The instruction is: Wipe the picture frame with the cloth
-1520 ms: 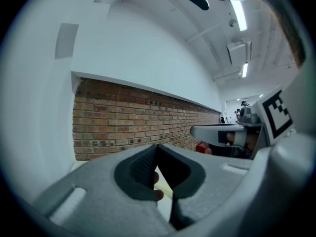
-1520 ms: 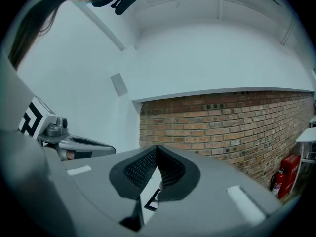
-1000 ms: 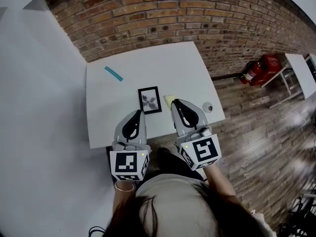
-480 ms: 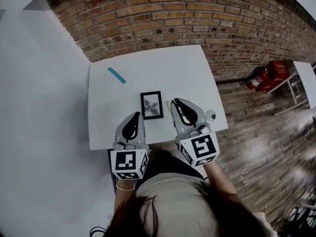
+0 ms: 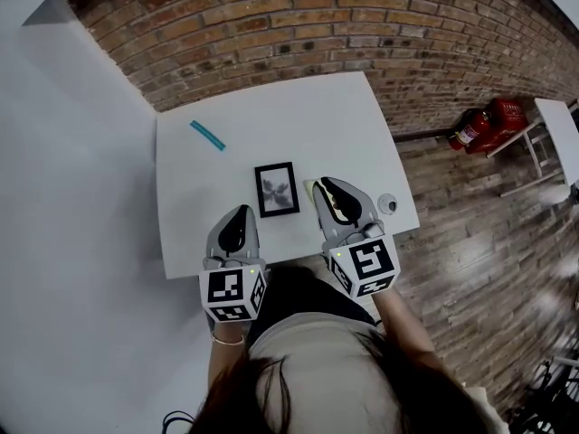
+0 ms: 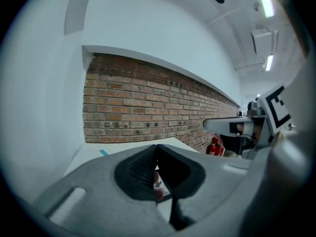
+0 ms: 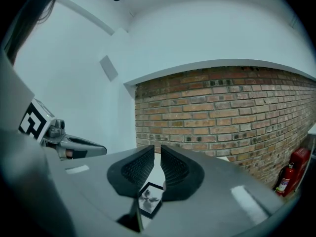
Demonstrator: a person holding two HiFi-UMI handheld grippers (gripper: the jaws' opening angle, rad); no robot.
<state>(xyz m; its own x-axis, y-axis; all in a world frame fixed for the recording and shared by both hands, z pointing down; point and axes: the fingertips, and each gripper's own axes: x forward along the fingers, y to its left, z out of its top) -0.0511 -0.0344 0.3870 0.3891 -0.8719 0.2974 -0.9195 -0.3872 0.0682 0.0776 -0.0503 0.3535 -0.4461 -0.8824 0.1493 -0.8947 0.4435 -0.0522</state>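
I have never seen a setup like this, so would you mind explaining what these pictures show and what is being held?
There is no robot arm: a person holds a two-jaw gripper in each hand. The head view looks down from a camera on the person's head. The other two views look along each gripper's jaws. On the white table lie a black picture frame, a pale yellow cloth beside it, a teal strip and a small round object. The left gripper is shut and empty. The right gripper has just been opening, with nothing between its jaws.
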